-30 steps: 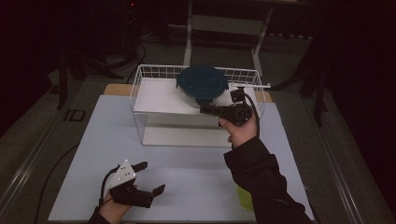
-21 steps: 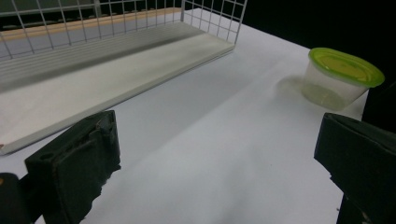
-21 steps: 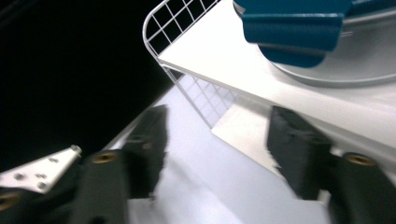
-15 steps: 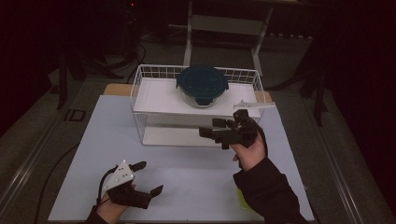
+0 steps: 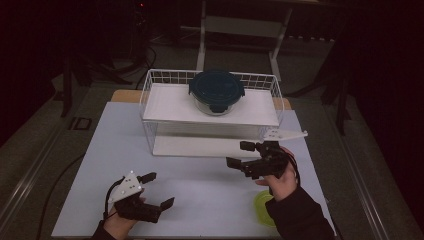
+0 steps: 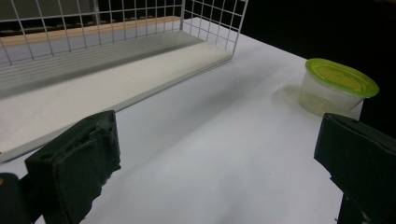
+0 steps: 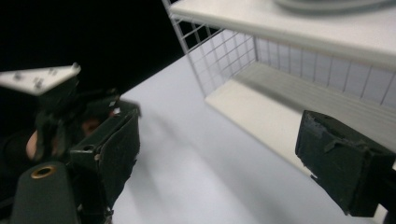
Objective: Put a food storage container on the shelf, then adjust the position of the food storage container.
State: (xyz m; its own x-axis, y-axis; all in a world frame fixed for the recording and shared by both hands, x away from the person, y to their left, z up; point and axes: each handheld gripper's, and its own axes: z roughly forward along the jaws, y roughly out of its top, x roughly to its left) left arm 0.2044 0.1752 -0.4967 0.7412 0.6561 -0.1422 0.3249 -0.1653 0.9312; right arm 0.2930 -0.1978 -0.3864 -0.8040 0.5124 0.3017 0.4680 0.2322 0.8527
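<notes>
We see the right gripper [image 5: 240,154] raised over the white table [image 5: 200,190], in front of the right part of the wire rack [image 5: 150,107]. The right hand [image 5: 280,175] comes up from the near right edge on a dark sleeve, wrist bent so that the gripper lies roughly level and points left across the table. Its jaws have just been opening and now stand wide apart with nothing between them; in the right gripper view we look between the two black pads at bare tabletop and the rack's lower shelf.

The glass container with the dark lid [image 5: 216,91] stands upright on the rack's upper shelf [image 5: 170,102], about the middle and toward the far side, well apart from both grippers.

The left gripper [image 5: 161,190] sits low at the near left of the table, held from below by the left hand [image 5: 120,220], with its grey three-cornered plate on top. It points right and a little toward the far side. Its jaws are also spread wide and hold nothing; the left gripper view shows open table between the pads.

A small clear tub with a yellow-green lid [image 6: 337,86] rests on the table at the near right corner, just beside the right sleeve, partly hidden by it in the high view.
</notes>
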